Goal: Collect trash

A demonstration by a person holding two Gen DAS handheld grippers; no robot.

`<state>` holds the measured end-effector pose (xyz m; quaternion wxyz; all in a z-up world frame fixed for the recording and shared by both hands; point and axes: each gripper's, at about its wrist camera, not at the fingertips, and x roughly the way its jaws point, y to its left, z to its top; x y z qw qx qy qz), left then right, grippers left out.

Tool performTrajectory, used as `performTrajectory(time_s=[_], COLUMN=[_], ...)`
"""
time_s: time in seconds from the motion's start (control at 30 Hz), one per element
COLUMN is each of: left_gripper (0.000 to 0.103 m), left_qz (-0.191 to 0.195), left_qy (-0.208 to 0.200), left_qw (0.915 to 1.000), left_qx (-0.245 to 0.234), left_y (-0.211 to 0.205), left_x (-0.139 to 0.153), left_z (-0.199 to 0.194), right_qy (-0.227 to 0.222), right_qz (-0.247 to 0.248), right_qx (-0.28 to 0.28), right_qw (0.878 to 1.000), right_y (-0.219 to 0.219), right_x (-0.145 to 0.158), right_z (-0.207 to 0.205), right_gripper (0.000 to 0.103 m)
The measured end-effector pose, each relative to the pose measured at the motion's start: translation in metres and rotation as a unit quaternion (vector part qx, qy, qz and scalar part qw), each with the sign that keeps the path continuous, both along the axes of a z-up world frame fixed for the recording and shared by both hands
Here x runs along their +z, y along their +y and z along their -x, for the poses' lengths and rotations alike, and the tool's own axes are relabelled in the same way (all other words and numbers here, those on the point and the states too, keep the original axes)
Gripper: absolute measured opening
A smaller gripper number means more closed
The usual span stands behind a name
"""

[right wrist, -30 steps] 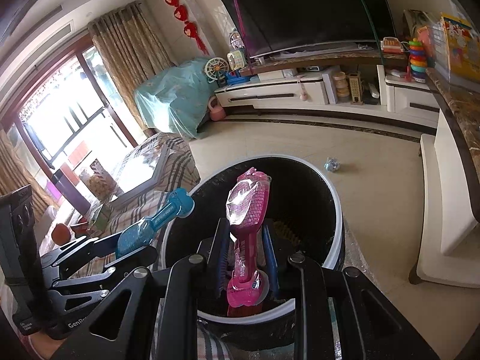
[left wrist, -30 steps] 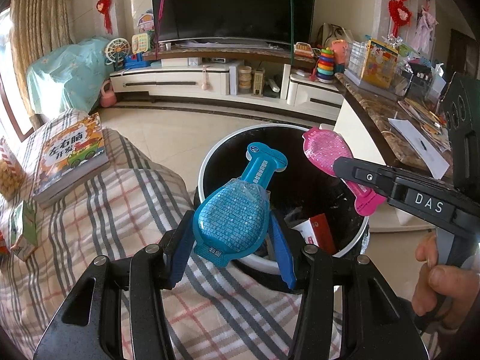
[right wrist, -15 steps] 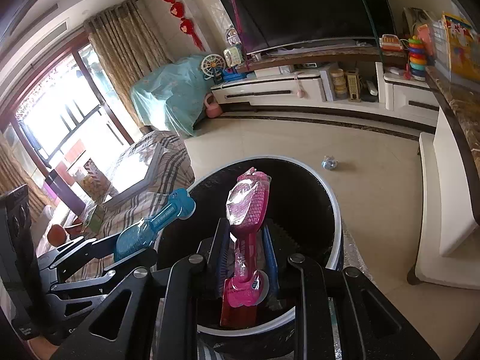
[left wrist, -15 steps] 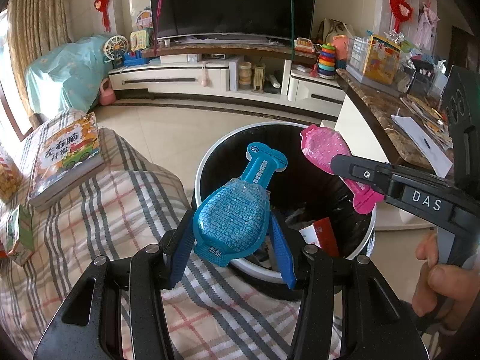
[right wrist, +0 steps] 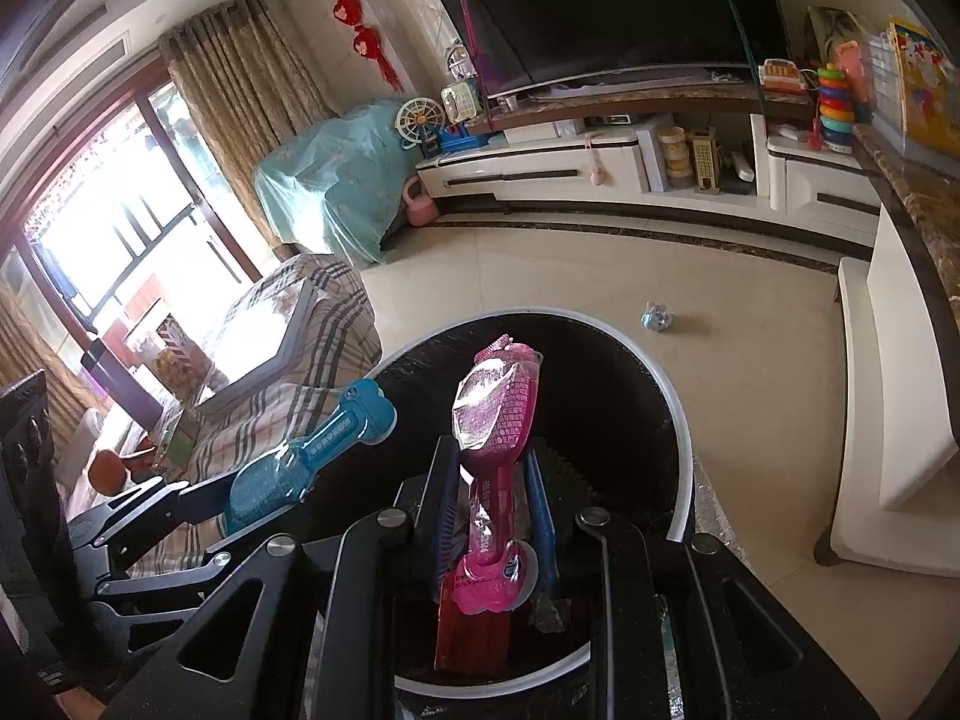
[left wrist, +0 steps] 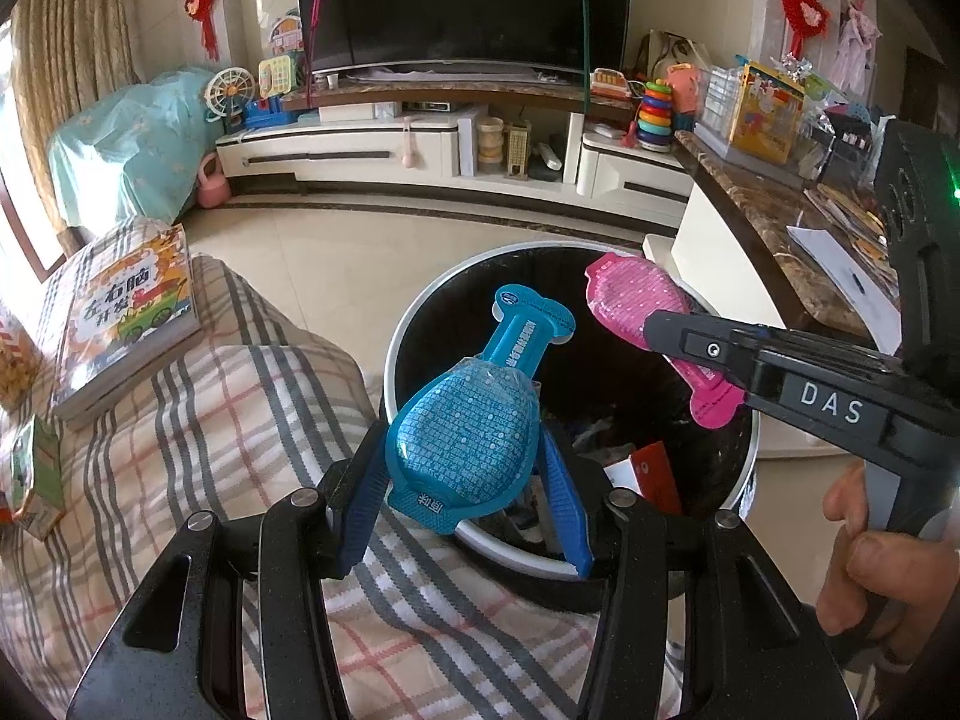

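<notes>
I've carried both tools a little farther over the trash bin (left wrist: 414, 324): its rim sits lower under the blue packet (left wrist: 465, 450), and the pink packet (right wrist: 495, 414) reaches deeper across the opening.

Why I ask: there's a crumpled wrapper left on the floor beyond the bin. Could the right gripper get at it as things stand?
Probably not yet. The right gripper is shut on the pink packet over the trash bin. The crumpled wrapper lies on bare floor past the bin's far rim, unobstructed once the packet drops.
</notes>
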<state>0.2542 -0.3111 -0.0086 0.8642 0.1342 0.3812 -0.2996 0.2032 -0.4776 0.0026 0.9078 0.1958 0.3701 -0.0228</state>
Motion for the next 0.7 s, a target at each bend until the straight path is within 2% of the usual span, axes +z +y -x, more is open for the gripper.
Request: performTrajectory(time_s=[0.2,0.27,0.33,0.37,0.47,0.53,0.57,0.6,0.7], left_gripper=[0.050,0.054,0.064,0.065,0.066,0.067,0.068,0.069,0.072], left_qz=[-0.009,-0.011,-0.008,-0.006,0.001,0.008,0.011,0.015,0.027], left_qy=[0.010,0.008,0.003,0.001,0.000,0.002,0.004,0.004,0.005], left_qw=[0.9999,0.9999,1.0000,1.0000,1.0000,0.9998,0.9997,0.9995,0.9985], left_qx=[-0.005,-0.005,-0.001,0.001,0.009,0.019,0.023,0.027,0.046], left_y=[-0.005,-0.005,-0.003,-0.001,0.008,0.019,0.024,0.030,0.053], left_x=[-0.002,-0.002,0.000,0.000,0.002,0.002,0.001,0.001,0.000], left_z=[-0.001,0.000,0.003,0.004,0.007,0.010,0.012,0.014,0.023], right_qy=[0.006,0.007,0.004,0.001,-0.007,-0.013,-0.018,-0.023,-0.029], right_qz=[0.004,0.003,0.004,0.003,0.002,-0.003,-0.008,-0.011,-0.020], right_qx=[-0.004,-0.006,-0.010,-0.011,-0.015,-0.017,-0.017,-0.017,-0.011], right_qw=[1.000,1.000,1.000,1.000,1.000,1.000,1.000,1.000,0.999], right_y=[0.001,0.001,0.000,0.000,0.000,0.001,0.003,0.004,0.014], right_x=[-0.001,-0.001,0.001,0.002,0.007,0.010,0.012,0.014,0.019], right_z=[-0.002,-0.002,0.001,0.003,0.009,0.014,0.017,0.020,0.028], right_gripper=[0.026,0.028,0.037,0.042,0.049,0.062,0.074,0.081,0.087])
